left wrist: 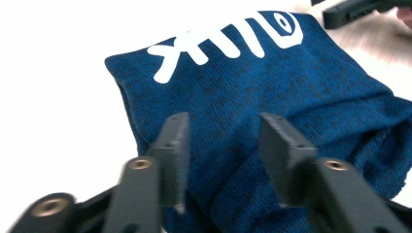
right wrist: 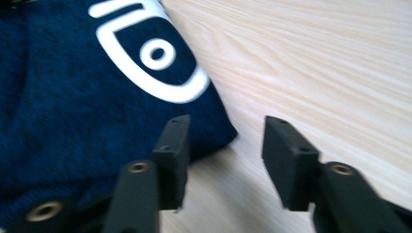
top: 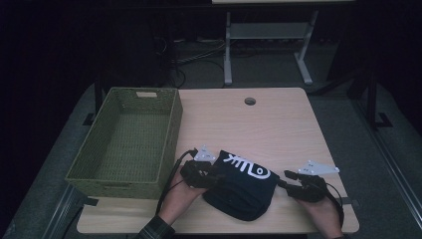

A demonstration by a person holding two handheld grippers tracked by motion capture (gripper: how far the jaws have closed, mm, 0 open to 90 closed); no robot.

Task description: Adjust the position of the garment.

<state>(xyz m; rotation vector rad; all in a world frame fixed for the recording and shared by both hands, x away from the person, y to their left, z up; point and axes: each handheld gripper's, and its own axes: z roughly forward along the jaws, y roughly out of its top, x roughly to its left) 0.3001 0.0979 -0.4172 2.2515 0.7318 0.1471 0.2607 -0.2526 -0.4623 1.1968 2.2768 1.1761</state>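
- A folded dark blue garment (top: 242, 185) with a white printed logo lies flat on the wooden counter (top: 278, 124), close to the counter's near edge and about midway between its left and right edges
- The left tongs (top: 215, 178) sit at the garment's left side; in the left gripper view the left tongs (left wrist: 223, 145) stand apart over the blue knit, the cloth (left wrist: 272, 82) lying between and beyond the two black jaws, and nothing is clamped
- The right tongs (top: 283, 180) are just beside the garment's right edge; in the right gripper view the right tongs (right wrist: 226, 150) are parted, one jaw over the corner of the garment (right wrist: 73, 111) and the other over bare wood, with nothing pinched between them
- In the left gripper view the other gripper shows at the far side of the garment, by the logo
- A woven green basket (top: 169, 144) stands on the counter's left side, reaching its far left corner, well apart from the garment
- A round cable hole (top: 250, 101) sits near the counter's far edge
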